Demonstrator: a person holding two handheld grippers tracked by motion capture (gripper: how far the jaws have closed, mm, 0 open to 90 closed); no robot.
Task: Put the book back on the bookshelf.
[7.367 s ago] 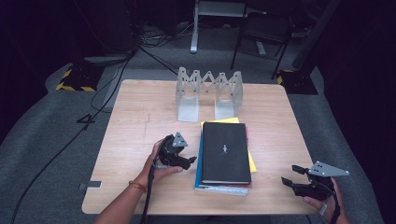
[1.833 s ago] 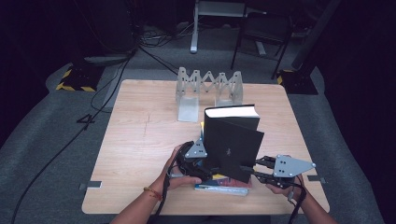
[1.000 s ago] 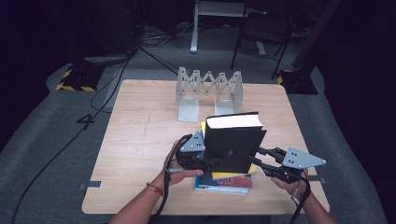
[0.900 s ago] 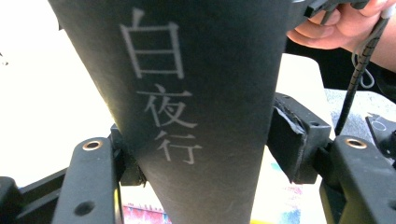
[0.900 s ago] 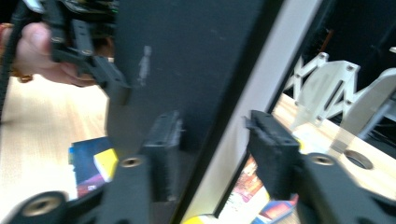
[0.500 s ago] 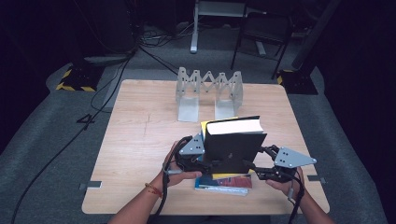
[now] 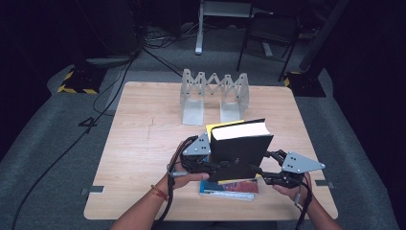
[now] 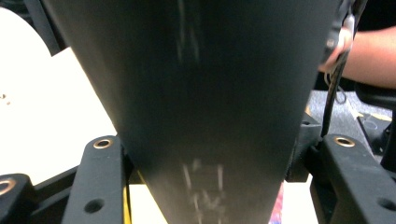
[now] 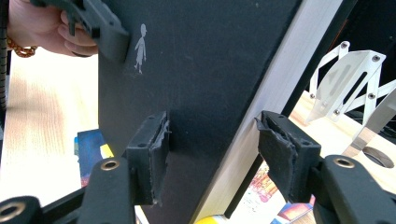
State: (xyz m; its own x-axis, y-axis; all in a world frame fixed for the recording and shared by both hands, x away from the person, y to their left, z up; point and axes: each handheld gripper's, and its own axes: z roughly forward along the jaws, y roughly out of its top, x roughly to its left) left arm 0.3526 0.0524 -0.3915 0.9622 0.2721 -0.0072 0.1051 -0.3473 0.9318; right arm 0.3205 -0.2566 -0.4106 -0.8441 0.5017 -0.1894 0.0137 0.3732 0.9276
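Since a moment ago, the thick black hardcover book (image 7: 241,151) is tilting lower over the stack near the desk's (image 7: 143,143) front edge. Both claws, left (image 7: 210,165) and right (image 7: 261,173), are straddling its lower corners, the right's pads having just been closing and not quite pressing. It's feeling heavy, stiff, slick-covered; I'm judging the spine the safest hold.

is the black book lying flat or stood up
Stood up, leaning: the black book is raised off the stack with its page edge on top, between both claws.

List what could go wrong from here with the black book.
1. The black book is held tilted above the stack; the right gripper straddles its edge with one pad looking slightly off the pages, so it might slip.
2. If dropped, it may knock the stack askew.
3. The rack stands close behind; a swing could hit it.
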